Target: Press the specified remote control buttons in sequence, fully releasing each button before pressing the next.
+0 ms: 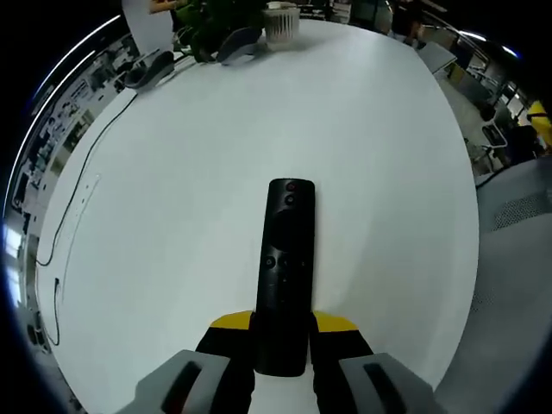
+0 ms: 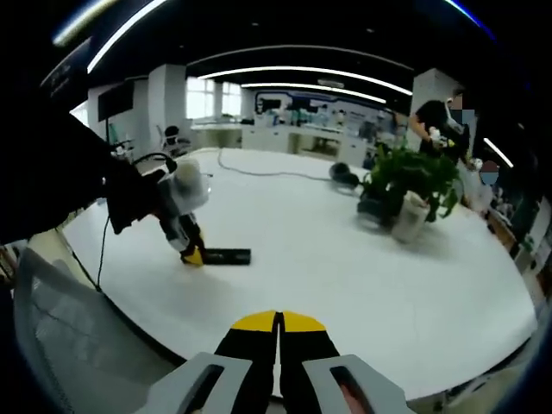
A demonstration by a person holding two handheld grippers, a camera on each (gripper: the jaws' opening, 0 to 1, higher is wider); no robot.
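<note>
The white table [image 1: 362,129] lies bare around the remote [image 1: 285,267], with its edge close behind the left gripper [image 1: 281,345]. That gripper is clamped on the remote's near end. The remote is black and slim, flat on the tabletop, buttons up. The right gripper [image 2: 278,332], jaws together, hovers near the table's edge.

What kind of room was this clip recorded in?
Probably an open-plan office or lab: a large white table with a potted plant, long ceiling light strips, and desks in the background.
</note>
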